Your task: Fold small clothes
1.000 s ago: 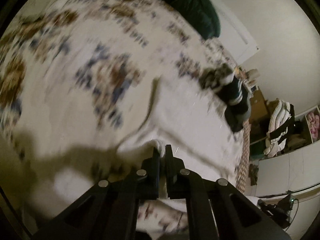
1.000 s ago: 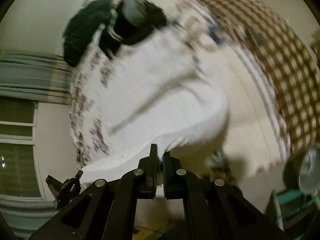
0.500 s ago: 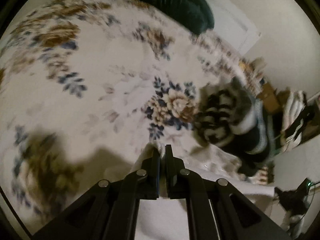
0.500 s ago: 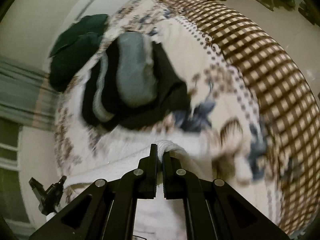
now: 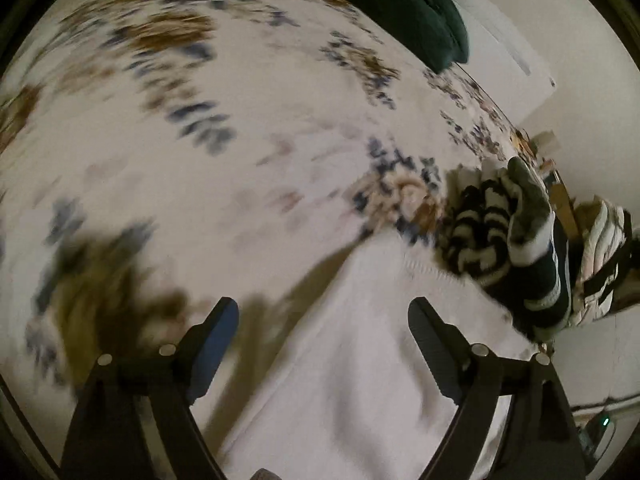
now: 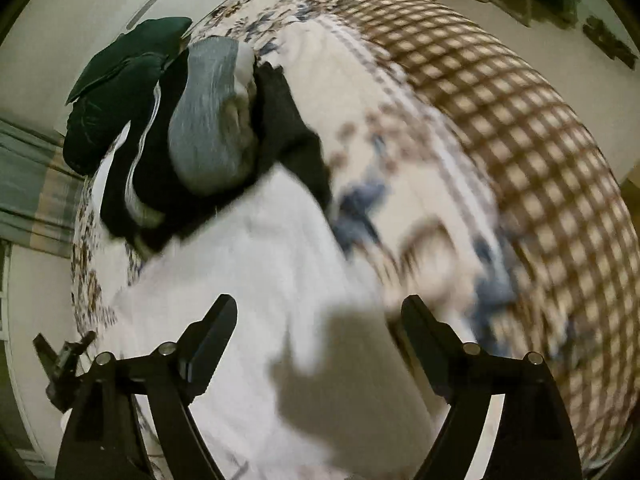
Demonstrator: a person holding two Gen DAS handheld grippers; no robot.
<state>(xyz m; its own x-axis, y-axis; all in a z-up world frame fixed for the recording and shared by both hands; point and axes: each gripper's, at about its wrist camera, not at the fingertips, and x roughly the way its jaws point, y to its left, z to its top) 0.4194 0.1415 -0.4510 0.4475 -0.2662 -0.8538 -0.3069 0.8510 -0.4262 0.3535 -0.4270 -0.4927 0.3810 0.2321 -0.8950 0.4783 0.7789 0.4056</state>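
Note:
A white garment (image 5: 360,360) lies flat on the floral bedspread (image 5: 200,184); it also shows in the right wrist view (image 6: 260,288). My left gripper (image 5: 323,316) is open and empty just above the garment's left part. My right gripper (image 6: 318,314) is open and empty above the same garment. A pile of other clothes, black with white stripes and zebra print (image 5: 504,236), sits at the garment's far edge; in the right wrist view it shows as black and grey pieces (image 6: 208,120).
A dark green cushion (image 5: 396,4) lies at the far end of the bed, also in the right wrist view (image 6: 120,84). A brown checked blanket (image 6: 520,128) covers the bed's right side. Clutter and shelves (image 5: 600,240) stand beyond the bed edge.
Both grippers were shut on the white garment's edge, carried it toward the clothes pile, and have now opened and let it go. The garment lies flat.

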